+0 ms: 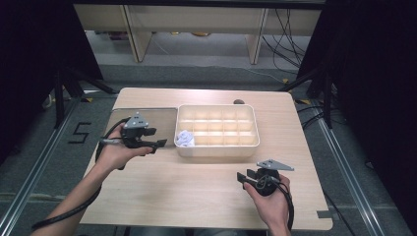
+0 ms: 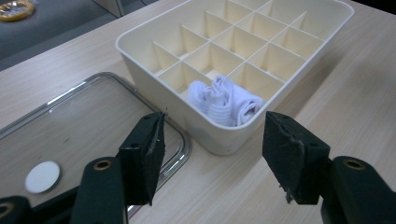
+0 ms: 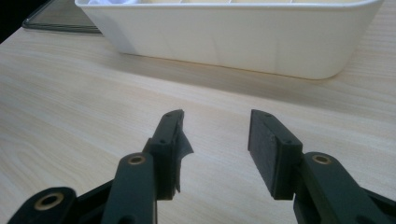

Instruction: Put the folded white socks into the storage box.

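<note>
Rolled white ribbed sock (image 2: pixel 224 101) fills rectangular plastic organizer's (image 2: pixel 243 135) corner compartment.

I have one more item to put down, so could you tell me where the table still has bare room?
The widest bare patch is the wood between the divided box and the near edge, bordered by the left claw and right claw. A narrower strip runs right of the box. The far left is crowded: the clear lid abuts the box, whose near-left cell holds white cloth.
</note>
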The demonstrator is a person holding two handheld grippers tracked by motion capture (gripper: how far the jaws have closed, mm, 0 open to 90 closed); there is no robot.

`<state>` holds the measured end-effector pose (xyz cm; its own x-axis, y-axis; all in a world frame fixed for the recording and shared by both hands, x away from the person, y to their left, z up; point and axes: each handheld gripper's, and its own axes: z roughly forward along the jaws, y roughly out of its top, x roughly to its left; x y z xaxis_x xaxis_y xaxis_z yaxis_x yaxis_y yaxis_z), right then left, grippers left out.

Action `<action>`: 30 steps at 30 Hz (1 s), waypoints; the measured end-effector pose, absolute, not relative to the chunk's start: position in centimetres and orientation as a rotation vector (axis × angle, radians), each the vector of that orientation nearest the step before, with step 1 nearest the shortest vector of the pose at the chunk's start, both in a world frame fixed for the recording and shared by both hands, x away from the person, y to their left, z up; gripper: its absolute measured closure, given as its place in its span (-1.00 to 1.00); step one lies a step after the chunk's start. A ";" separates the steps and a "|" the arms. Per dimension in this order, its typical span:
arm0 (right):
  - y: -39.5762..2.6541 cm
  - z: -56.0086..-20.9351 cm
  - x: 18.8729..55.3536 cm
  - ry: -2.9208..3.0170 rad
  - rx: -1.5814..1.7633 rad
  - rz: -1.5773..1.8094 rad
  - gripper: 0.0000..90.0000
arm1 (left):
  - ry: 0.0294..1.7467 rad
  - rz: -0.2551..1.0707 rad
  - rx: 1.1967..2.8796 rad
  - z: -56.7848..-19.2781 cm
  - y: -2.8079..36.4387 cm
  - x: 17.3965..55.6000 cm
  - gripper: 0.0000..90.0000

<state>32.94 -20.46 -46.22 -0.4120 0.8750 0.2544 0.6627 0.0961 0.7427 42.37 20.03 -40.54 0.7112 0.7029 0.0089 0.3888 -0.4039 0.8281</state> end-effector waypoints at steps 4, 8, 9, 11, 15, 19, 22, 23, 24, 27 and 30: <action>-20.5 -46.1 32.8 2.123 1.553 1.201 0.25 | 0.875 0.471 1.995 -41.2 21.2 40.9 -0.14; -20.7 -46.2 32.8 2.120 1.538 1.191 0.25 | 0.872 0.513 1.968 -42.3 22.3 39.5 -0.13; -20.5 -46.2 32.6 2.114 1.593 1.204 0.24 | 0.879 0.506 1.960 -42.6 22.5 39.2 -0.13; -20.5 -46.3 32.7 2.109 1.592 1.201 0.24 | 0.882 0.510 1.954 -43.4 23.0 38.5 -0.13; -20.6 -46.5 32.7 2.099 1.594 1.179 0.24 | 0.914 0.528 1.908 -45.1 23.7 37.3 -0.12; -20.5 -46.8 32.7 2.098 1.592 1.196 0.24 | 0.959 0.559 1.857 -47.2 24.2 36.2 -0.12; -20.7 -47.0 32.8 2.110 1.555 1.200 0.24 | 0.980 0.589 1.828 -48.8 24.5 35.7 -0.11; -20.7 -46.9 32.7 2.117 1.552 1.202 0.24 | 0.988 0.593 1.810 -49.4 24.6 35.5 -0.11; -20.7 -47.0 32.7 2.119 1.555 1.194 0.24 | 1.000 0.596 1.792 -49.8 24.7 35.4 -0.11; -20.7 -47.1 32.7 2.119 1.552 1.201 0.24 | 1.016 0.623 1.761 -50.9 24.9 35.0 -0.11; -20.6 -47.2 32.7 2.114 1.545 1.203 0.24 | 1.006 0.656 1.745 -51.3 24.9 34.8 -0.11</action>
<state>32.74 -20.61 -47.24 -0.4014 0.8807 0.2515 0.6660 0.0921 0.7402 34.77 24.89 -51.30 0.5109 0.8594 -0.0174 0.3308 -0.1779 0.9268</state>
